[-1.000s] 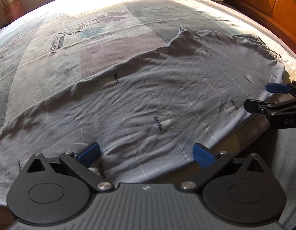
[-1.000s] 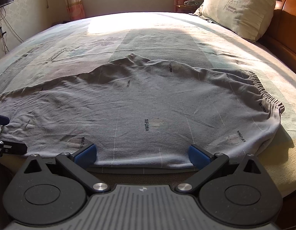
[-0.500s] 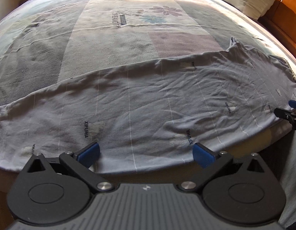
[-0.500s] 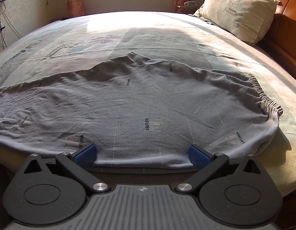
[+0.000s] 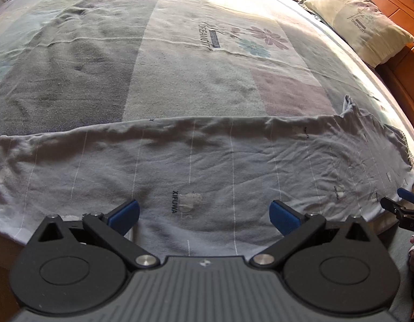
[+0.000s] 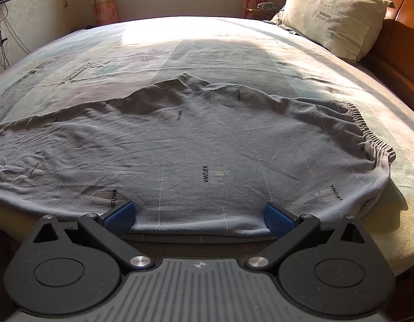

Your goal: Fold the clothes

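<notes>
Where the patchwork bedspread (image 5: 193, 86) covers the bed, a grey garment (image 5: 207, 166) printed with small "XIFUWA" marks lies spread flat along the near edge, its lower hem overhanging the mattress side. Seen from the right wrist view, the garment (image 6: 207, 147) rises to a peak toward the middle of the bed and ends at the right in a gathered elastic band (image 6: 368, 134). Creases run across the cloth throughout. A beige pillow (image 6: 333, 18) leans against the wooden headboard (image 6: 400, 40) at the far right.

Left gripper (image 5: 204, 212): jaws spread wide, hovering over the garment's near portion, nothing between the blue pads. Right gripper (image 6: 199, 214): jaws likewise spread wide, positioned at the overhanging hem, holding nothing. In the left wrist view the right gripper (image 5: 400, 201) shows at the right edge, just beside the garment's corner, with fingertips (image 5: 413, 249) of the person's hand below it.
</notes>
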